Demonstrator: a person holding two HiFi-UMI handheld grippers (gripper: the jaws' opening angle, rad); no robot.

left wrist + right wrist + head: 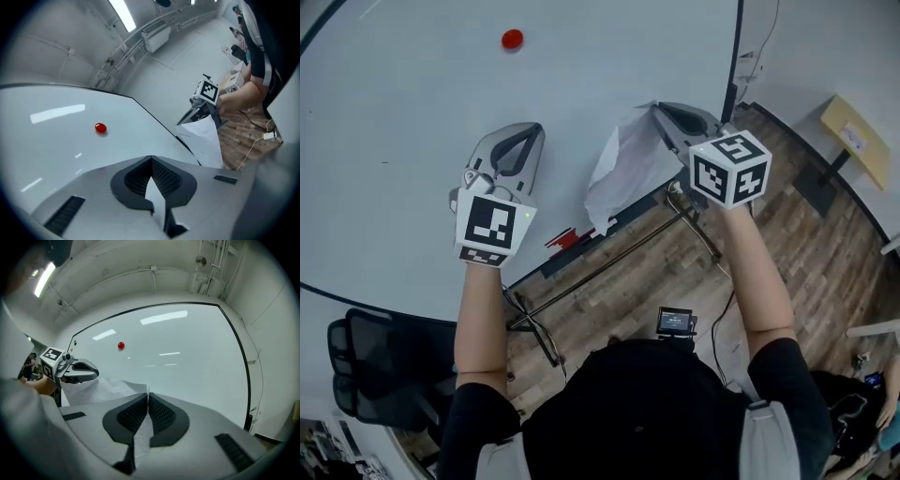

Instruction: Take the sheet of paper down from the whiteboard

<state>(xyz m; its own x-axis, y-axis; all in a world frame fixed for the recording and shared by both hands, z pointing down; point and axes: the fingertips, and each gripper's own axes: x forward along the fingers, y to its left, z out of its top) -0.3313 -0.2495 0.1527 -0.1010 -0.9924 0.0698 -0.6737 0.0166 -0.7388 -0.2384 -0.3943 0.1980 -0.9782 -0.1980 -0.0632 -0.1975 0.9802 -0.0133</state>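
The white sheet of paper (628, 164) hangs crumpled in front of the whiteboard (412, 94), off its surface, near the board's lower right edge. My right gripper (658, 111) is shut on the sheet's upper corner; in the right gripper view the paper (93, 390) runs between the pads (147, 395). My left gripper (528, 133) is shut and holds nothing, apart from the sheet to its left, against the board. In the left gripper view the jaws (151, 160) are closed and the paper (204, 138) hangs off to the right. A red magnet (513, 39) stays on the board.
The whiteboard's metal stand (609, 262) stands on the wood floor, with a red item (565, 239) on its tray. A black chair (366, 366) is at lower left, a small device with a screen (675, 321) lies on the floor, and a wooden table (858, 136) is at right.
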